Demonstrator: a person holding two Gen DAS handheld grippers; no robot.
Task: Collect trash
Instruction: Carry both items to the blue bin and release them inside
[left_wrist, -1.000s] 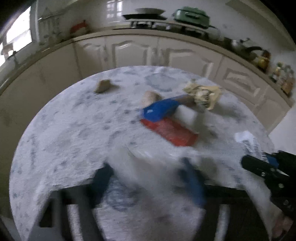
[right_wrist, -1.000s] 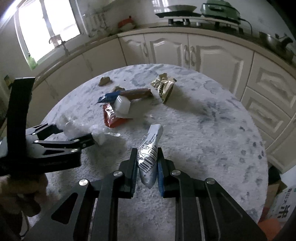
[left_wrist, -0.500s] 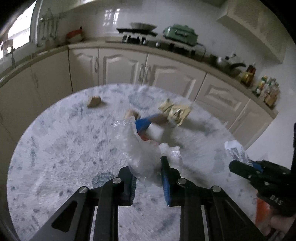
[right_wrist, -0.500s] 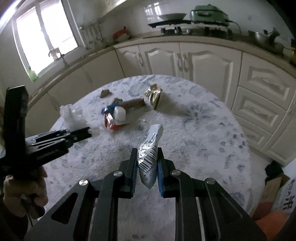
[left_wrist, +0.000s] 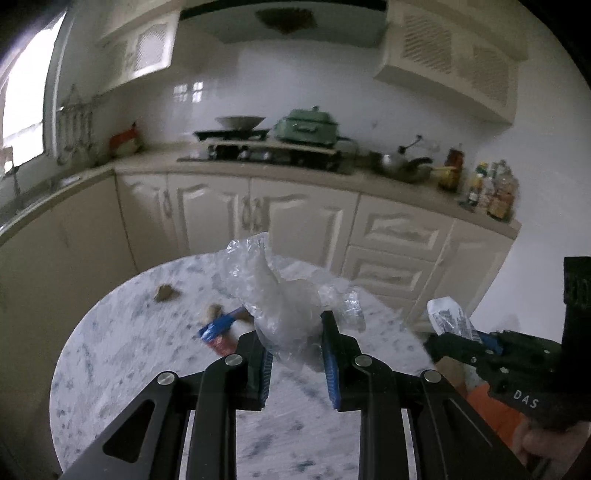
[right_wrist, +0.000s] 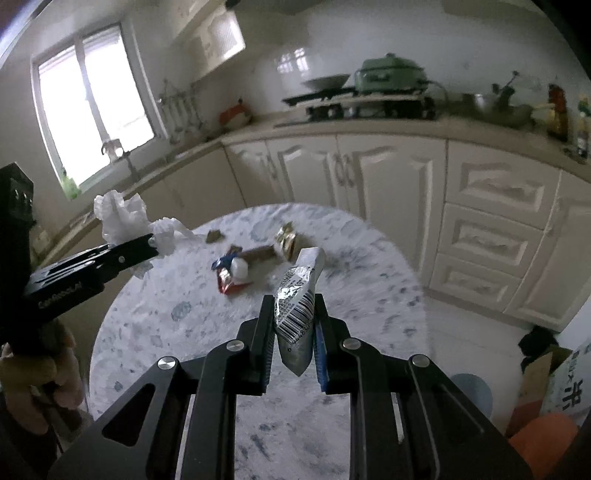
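Note:
My left gripper (left_wrist: 293, 334) is shut on a crumpled clear plastic bag (left_wrist: 275, 295) and holds it above the round marble table (left_wrist: 122, 369). From the right wrist view the same bag (right_wrist: 122, 218) shows white at the left gripper's tip (right_wrist: 153, 245). My right gripper (right_wrist: 293, 321) is shut on a silver foil wrapper with a barcode (right_wrist: 297, 306), also lifted off the table; that wrapper (left_wrist: 448, 319) appears at the right of the left wrist view. On the table lie a blue-and-brown wrapper (right_wrist: 251, 256), a red packet (right_wrist: 229, 282), a white cube (right_wrist: 240, 267), a gold wrapper (right_wrist: 286, 238) and a small brown scrap (left_wrist: 164, 293).
Cream kitchen cabinets (left_wrist: 295, 221) and a counter with a stove and a green appliance (left_wrist: 308, 127) run behind the table. A window (right_wrist: 92, 99) is at the left. An orange object (right_wrist: 543, 432) and a cardboard box (right_wrist: 537, 362) sit on the floor at the right. A hand (right_wrist: 33, 369) holds the left gripper.
The left gripper closed on the plastic bag and lifted it off the table. Both grippers rose and tilted up, so more of the cabinets and wall shows. The right gripper kept its hold on the foil wrapper.

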